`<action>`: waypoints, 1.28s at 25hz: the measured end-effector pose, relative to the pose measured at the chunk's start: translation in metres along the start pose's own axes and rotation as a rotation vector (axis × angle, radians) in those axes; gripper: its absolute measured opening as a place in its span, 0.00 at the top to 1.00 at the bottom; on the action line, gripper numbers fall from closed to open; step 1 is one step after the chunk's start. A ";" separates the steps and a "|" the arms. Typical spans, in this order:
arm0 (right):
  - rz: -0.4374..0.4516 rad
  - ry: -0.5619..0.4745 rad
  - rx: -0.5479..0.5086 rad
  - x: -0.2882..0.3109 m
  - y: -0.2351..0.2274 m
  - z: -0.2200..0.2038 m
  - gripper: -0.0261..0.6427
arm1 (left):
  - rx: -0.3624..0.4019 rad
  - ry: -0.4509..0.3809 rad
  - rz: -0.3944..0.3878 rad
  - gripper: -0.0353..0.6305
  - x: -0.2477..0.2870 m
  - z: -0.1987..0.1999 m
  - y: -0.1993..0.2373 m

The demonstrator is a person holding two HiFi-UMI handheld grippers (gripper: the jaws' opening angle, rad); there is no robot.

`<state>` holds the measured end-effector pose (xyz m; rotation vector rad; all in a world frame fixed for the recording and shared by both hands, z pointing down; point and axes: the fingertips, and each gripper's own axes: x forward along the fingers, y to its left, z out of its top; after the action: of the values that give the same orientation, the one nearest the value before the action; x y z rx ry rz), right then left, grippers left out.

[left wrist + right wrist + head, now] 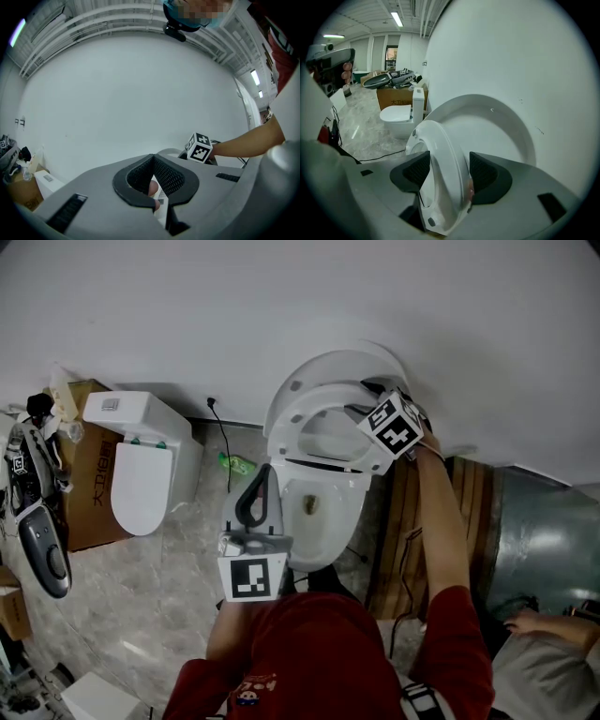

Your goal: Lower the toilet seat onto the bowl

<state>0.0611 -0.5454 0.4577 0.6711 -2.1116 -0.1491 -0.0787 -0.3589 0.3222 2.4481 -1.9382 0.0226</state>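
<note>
Floor (155, 592) is glossy grey marble-look tile; wall (281, 296) is plain white. The toilet seat (440, 159) stands raised above the bowl (323, 517), leaning clear of the upright lid (501, 126) behind it. The right gripper (445, 171) has its jaws clenched on the seat's rim, one pad on each face. The left gripper (255, 501) hangs before the bowl, jaws closed tip to tip on nothing. A second toilet (141, 474) stands beside a cardboard box (84, 488) at the wall.
</note>
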 end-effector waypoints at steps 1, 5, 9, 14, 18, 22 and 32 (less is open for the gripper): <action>0.011 0.002 -0.001 -0.001 0.002 0.000 0.60 | -0.001 0.000 0.000 0.93 0.000 0.000 0.000; 0.034 0.008 -0.017 -0.005 0.009 -0.001 0.60 | 0.002 -0.007 -0.002 0.93 0.000 0.001 0.001; 0.034 0.001 -0.050 -0.009 0.016 0.000 0.60 | 0.000 -0.004 0.001 0.93 -0.002 0.001 0.003; 0.057 0.019 -0.086 -0.017 0.027 -0.001 0.61 | -0.001 -0.011 0.003 0.93 -0.002 0.004 0.005; 0.083 0.029 -0.116 -0.027 0.041 -0.001 0.63 | -0.004 -0.017 0.005 0.93 -0.007 0.006 0.005; 0.113 0.041 -0.137 -0.042 0.057 -0.001 0.71 | -0.003 -0.030 0.001 0.93 -0.013 0.012 0.003; 0.161 0.056 -0.194 -0.056 0.089 -0.005 0.73 | 0.001 -0.032 0.014 0.93 -0.019 0.013 -0.005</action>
<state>0.0541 -0.4402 0.4506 0.3847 -2.0551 -0.2394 -0.0785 -0.3397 0.3087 2.4506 -1.9684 -0.0160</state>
